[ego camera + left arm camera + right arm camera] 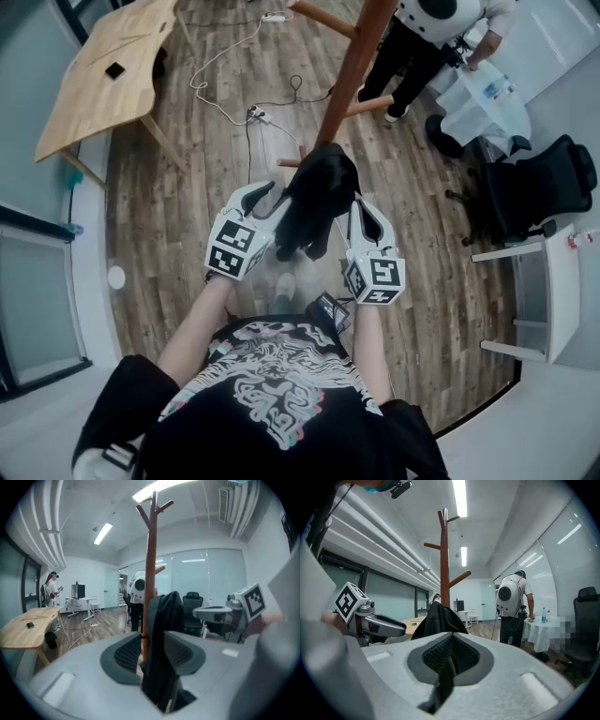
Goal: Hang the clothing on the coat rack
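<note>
**Garment lifted, nothing on the rack yet.**
Your right gripper [364, 208] is pinched tight on a thin fold of the black garment [314, 192]. Your left gripper [270, 199] has its jaws apart round a thicker fold, with a gap showing at one pad. The coat rack [352, 70] stands just beyond both grippers, its pegs [432, 546] above them and bare. Raising and hooking the garment is all still to do.
</note>
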{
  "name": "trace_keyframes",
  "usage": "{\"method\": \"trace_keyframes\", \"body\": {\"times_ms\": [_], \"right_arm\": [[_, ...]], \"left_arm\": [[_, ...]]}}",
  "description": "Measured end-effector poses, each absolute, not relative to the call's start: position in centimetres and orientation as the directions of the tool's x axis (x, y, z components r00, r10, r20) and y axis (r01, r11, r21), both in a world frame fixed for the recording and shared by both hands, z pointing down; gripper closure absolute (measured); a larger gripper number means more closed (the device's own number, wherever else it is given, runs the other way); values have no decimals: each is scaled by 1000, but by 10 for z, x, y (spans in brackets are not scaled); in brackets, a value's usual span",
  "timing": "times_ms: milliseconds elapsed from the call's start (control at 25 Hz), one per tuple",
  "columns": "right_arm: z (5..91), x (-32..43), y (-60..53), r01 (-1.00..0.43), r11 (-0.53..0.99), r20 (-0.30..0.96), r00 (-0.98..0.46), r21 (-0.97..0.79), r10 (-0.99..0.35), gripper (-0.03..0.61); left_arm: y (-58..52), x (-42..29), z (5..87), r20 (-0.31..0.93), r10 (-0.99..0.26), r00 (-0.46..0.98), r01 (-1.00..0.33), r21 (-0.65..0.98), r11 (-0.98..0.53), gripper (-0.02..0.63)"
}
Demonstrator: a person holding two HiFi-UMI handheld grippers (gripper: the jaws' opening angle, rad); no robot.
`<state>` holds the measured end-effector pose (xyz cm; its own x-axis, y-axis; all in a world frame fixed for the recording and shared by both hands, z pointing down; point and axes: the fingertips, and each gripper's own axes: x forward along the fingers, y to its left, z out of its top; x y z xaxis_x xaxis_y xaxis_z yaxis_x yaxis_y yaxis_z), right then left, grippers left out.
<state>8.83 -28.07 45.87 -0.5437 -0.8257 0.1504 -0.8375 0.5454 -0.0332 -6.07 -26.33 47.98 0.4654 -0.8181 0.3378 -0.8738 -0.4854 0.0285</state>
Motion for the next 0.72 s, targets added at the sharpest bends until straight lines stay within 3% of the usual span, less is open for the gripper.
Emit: {"method": "trace_keyframes", "body": {"times_ms": [120, 720], "right_arm": [[459, 88, -256, -842, 540, 159, -535, -15, -830, 578], [445, 78, -154, -859, 513, 135, -508, 2, -851, 578]], "left_arm": [[-244, -65, 479, 330, -815, 476, -869, 30, -495, 624], [-143, -77, 468, 286, -813, 507, -850, 8, -527, 624]]}}
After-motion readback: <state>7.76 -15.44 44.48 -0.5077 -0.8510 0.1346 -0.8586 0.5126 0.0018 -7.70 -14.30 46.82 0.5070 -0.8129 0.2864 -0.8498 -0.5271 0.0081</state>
